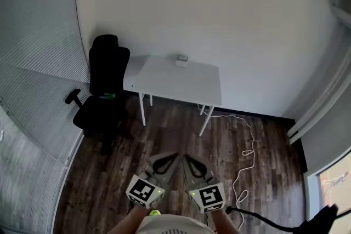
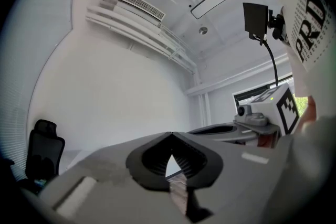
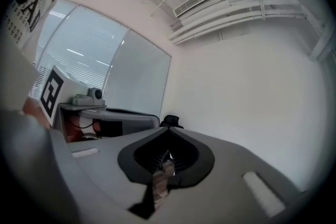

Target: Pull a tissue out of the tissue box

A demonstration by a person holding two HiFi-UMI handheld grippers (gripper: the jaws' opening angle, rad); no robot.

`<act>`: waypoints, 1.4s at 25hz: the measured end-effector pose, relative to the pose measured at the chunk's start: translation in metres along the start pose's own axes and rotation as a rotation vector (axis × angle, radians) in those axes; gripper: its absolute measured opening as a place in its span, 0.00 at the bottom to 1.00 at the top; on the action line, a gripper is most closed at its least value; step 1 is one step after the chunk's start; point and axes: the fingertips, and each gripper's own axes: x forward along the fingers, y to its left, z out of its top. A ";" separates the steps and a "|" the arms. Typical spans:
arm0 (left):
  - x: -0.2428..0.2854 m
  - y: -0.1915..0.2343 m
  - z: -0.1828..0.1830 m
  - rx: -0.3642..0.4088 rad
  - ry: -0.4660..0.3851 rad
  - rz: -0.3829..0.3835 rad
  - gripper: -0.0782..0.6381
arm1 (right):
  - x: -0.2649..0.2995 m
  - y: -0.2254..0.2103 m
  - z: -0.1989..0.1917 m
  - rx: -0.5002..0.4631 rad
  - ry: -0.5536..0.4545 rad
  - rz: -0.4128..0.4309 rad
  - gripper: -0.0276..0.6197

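Note:
A small pale tissue box (image 1: 182, 60) stands at the back edge of a white table (image 1: 164, 86) against the far wall, well away from both grippers. In the head view my left gripper (image 1: 174, 157) and right gripper (image 1: 186, 158) are held side by side close to the person's body, above the wood floor. Both point toward the table. The left gripper (image 2: 171, 134) has its tips touching with nothing between them. The right gripper (image 3: 169, 130) is shut and empty too. The tissue box is in neither gripper view.
A black office chair (image 1: 104, 90) stands left of the table. A white cable (image 1: 247, 156) trails over the dark wood floor to the table's right, and a black cable and stand (image 1: 323, 216) sit at the lower right. Windows with blinds line the left wall.

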 end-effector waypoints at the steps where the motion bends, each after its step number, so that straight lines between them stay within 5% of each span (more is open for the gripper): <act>1: -0.002 0.000 -0.001 -0.004 -0.003 0.003 0.10 | 0.000 0.003 -0.002 -0.003 0.003 0.004 0.05; 24: -0.055 0.019 -0.017 -0.035 0.041 -0.031 0.10 | 0.011 0.048 -0.020 0.049 0.045 -0.050 0.10; 35: -0.052 0.045 -0.041 -0.070 0.056 0.008 0.10 | 0.034 0.033 -0.043 0.076 0.074 -0.049 0.10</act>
